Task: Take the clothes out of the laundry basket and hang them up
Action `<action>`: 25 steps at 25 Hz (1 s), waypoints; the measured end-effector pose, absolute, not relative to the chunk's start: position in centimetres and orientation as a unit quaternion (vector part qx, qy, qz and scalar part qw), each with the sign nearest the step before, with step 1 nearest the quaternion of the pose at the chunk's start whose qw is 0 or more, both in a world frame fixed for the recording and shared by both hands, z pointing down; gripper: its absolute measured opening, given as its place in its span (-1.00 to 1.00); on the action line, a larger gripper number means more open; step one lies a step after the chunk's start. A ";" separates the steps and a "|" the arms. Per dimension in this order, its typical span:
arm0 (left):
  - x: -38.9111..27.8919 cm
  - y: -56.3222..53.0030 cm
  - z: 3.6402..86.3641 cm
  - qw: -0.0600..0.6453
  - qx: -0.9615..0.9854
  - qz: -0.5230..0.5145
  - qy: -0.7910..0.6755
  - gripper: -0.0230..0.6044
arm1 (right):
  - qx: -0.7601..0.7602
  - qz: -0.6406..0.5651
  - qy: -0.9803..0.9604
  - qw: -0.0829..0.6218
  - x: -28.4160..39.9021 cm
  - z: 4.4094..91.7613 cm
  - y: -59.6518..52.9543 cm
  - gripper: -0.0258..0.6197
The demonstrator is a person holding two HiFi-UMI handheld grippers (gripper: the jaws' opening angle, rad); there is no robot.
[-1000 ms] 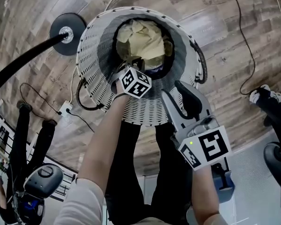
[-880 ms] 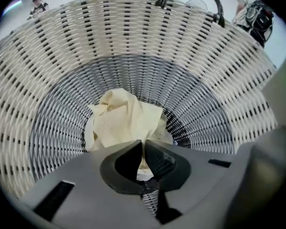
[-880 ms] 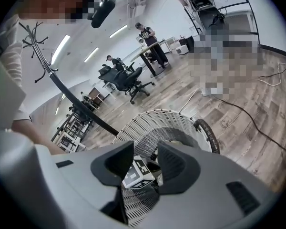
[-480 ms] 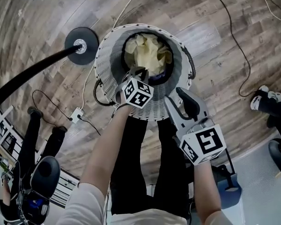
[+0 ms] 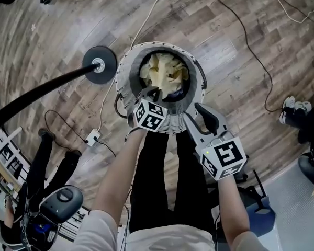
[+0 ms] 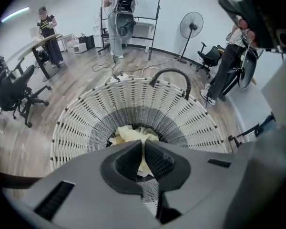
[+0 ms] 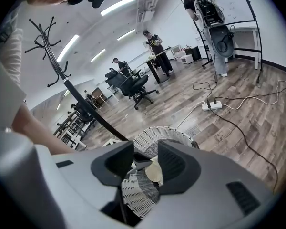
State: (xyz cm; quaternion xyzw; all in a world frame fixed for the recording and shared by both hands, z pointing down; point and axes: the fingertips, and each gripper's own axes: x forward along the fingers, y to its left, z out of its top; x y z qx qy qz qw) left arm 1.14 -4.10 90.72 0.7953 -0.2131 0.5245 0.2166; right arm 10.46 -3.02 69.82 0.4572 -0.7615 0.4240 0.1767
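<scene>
We count 1 laundry basket (image 5: 126,77) | 1 yellow garment (image 5: 165,73) | left gripper (image 5: 153,92) fingers grasping the yellow garment | right gripper (image 5: 198,111) fingers released, empty

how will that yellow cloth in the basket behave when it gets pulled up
Probably floppy: the yellow cloth lies crumpled in the basket, so it should drape below the left gripper, which pinches one thin fold. Likely light; a trailing end might catch on the basket's rim.
</scene>
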 end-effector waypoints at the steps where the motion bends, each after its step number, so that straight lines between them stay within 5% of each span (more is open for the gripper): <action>1: 1.2 -4.1 89.9 0.218 0.796 0.520 -0.218 -0.82 | 0.457 0.423 -0.762 0.177 10.5 69.4 -2.9 -0.44; 25: 3.7 -4.1 67.1 0.258 0.844 0.318 -0.347 -0.82 | 0.439 0.389 -0.792 0.170 12.8 59.1 0.7 -0.44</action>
